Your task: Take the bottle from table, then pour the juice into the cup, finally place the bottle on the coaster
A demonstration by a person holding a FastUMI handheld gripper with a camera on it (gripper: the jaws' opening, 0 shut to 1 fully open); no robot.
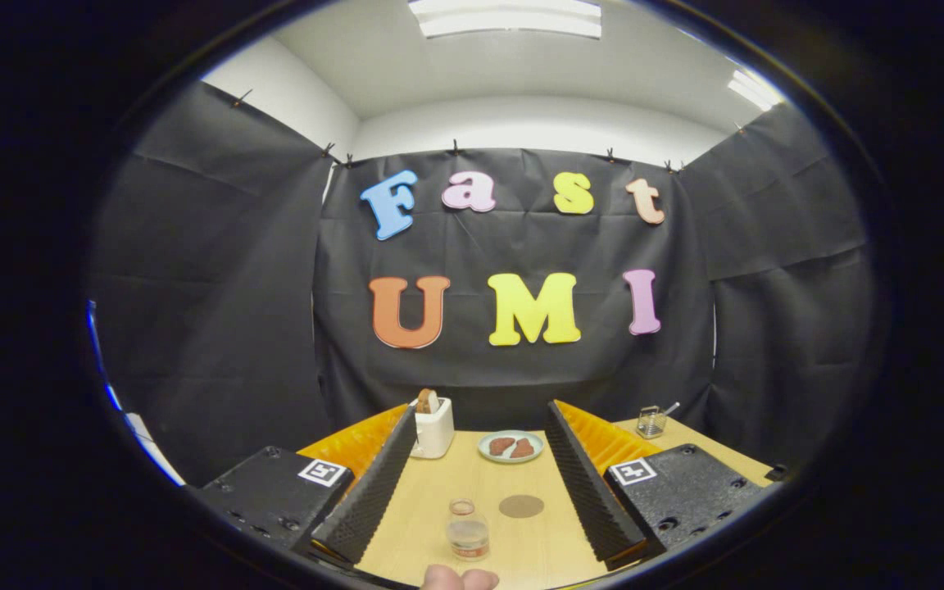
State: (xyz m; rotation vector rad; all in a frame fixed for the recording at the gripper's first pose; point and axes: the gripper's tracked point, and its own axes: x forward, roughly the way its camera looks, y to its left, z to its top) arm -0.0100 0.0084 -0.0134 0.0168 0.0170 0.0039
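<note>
Two fingers (472, 483) spread wide over the table (423, 508), holding nothing.
Between them, near their bases, stands the cup (467, 528); the coaster (521, 506) lies just beside it, with a plate (510, 447) and toaster (433, 426) beyond. A fingertip (460, 578) shows below the cup.

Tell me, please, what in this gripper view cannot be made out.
- Bottle: none recognisable on the table.
- Cup: too small to judge its contents.
- Person's fingers: cut off below; purpose unclear.
- Plate food: too small to identify.
- Gripper: fingers wide apart, holding nothing.
</note>
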